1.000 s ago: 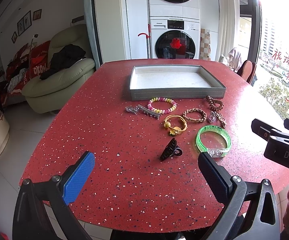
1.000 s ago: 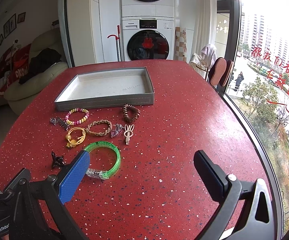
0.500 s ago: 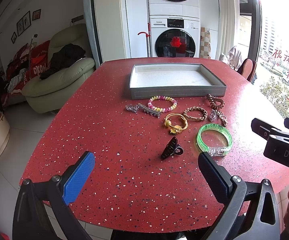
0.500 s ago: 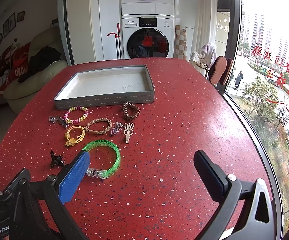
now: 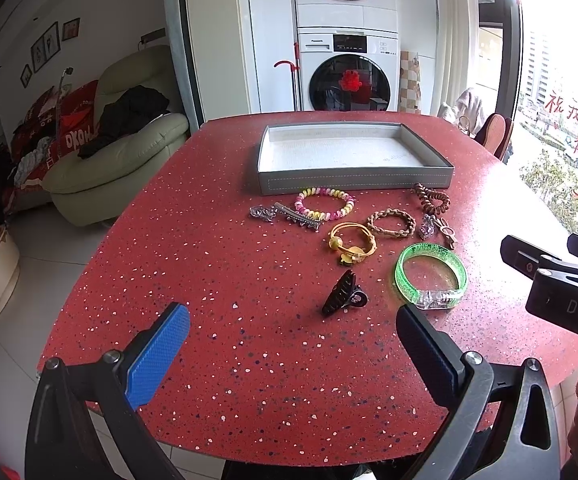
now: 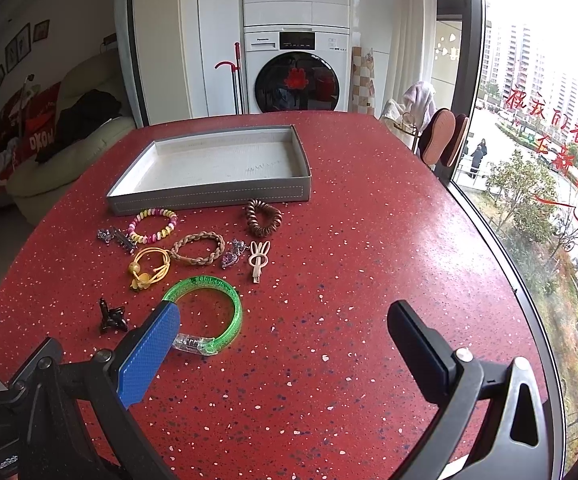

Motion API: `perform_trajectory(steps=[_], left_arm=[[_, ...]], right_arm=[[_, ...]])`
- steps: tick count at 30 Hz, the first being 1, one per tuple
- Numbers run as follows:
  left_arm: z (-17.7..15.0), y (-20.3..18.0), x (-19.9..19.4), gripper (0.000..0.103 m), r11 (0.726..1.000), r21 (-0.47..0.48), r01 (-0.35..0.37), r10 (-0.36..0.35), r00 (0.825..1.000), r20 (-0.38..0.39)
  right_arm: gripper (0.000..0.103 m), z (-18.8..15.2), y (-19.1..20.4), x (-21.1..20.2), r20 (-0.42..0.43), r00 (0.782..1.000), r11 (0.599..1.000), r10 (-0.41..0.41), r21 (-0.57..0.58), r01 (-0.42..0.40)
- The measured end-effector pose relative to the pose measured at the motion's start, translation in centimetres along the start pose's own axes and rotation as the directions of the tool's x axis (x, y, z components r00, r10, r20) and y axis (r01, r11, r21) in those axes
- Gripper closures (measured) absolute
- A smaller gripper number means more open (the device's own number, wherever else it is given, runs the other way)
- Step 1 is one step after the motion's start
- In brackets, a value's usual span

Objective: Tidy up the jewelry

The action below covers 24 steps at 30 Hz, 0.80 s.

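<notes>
Both tongs hover released and empty over the near edge of the red desk (image 5: 217, 264) — left tongs (image 5: 293, 340), right tongs (image 6: 285, 332). Grey tray (image 6: 209, 194) sits empty at the far side. The jewelry lies loose just in front of it, likely staged for sorting: bead bracelet (image 5: 324, 203), braided band (image 5: 391, 223), yellow tie (image 5: 351, 243), green bangle (image 6: 209, 316), black claw clip (image 5: 344, 294) nearest. Nothing sorted yet — judged the start.

bright daylight from right | window overexposed | fisheye edges curved
</notes>
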<state>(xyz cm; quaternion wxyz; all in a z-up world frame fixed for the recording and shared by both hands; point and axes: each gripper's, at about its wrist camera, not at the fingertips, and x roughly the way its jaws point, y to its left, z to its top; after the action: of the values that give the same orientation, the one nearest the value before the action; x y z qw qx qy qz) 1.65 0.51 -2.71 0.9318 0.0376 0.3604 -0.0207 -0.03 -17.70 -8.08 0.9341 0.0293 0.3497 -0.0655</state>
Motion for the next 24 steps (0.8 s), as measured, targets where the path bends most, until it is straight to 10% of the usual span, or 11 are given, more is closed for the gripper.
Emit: perform_trajectory(steps=[24], left_arm=[[1.3,-0.8,5.3,0.000,0.989,0.083,0.119,-0.109,0.987,-0.119]], right_arm=[[0.000,0.8,-0.1,3.7,-0.157,0.986,0.998,0.058,0.037,-0.053]])
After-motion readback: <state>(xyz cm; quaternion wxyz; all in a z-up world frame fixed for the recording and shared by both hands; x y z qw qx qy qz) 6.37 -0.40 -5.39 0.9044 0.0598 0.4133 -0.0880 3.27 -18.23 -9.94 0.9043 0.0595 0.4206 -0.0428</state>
